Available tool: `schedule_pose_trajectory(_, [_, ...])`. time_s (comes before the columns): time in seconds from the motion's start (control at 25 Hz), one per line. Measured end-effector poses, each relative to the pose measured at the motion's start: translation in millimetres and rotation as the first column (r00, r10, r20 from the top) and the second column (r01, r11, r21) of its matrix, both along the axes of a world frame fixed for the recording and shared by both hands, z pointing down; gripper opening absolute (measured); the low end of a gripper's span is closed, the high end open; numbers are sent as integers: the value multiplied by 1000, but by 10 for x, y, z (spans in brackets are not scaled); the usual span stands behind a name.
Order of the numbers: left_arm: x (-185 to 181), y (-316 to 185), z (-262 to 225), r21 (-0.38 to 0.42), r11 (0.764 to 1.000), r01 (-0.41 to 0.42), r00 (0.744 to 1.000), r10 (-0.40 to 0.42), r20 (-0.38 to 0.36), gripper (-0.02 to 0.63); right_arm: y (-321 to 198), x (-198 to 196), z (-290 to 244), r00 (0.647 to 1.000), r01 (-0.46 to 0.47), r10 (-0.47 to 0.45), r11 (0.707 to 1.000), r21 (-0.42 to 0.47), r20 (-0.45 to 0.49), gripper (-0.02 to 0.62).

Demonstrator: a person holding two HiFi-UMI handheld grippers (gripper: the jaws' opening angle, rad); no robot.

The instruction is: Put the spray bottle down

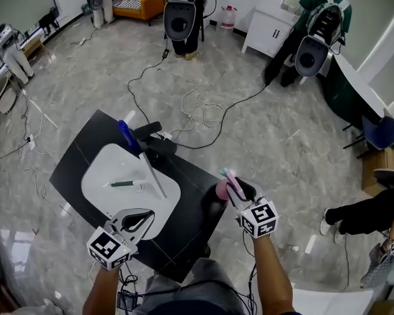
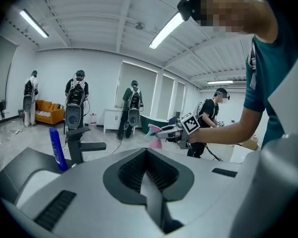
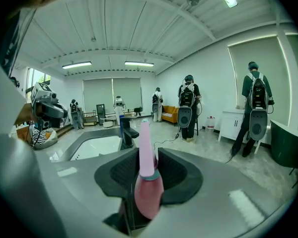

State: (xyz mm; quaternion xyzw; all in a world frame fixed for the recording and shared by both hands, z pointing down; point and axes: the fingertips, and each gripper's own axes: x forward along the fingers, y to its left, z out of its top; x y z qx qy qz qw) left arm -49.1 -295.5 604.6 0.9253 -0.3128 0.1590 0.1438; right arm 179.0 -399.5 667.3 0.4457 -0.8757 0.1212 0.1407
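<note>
The left tongs (image 1: 138, 220) are shut on nothing, over the sink's (image 1: 95, 176) near rim. At the desk's (image 1: 190, 199) right edge, the right tongs (image 1: 234, 189) clamp the pink bottle (image 1: 221, 189) by its slim top. It looks like light, stiff, smooth plastic, so the narrow top is probably the safest hold.

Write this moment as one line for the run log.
right gripper: shut on spray bottle | spray bottle: at counter right edge, contact unclear | left gripper: shut, empty, over sink near rim
</note>
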Motion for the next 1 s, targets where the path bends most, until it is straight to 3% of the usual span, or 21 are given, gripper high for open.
schedule_pose_trajectory(1.0, [-148,-218,260,-39,999,12,1000,-13,-17,2,-288,-164,286,999,-11,12,999,-32,37,137])
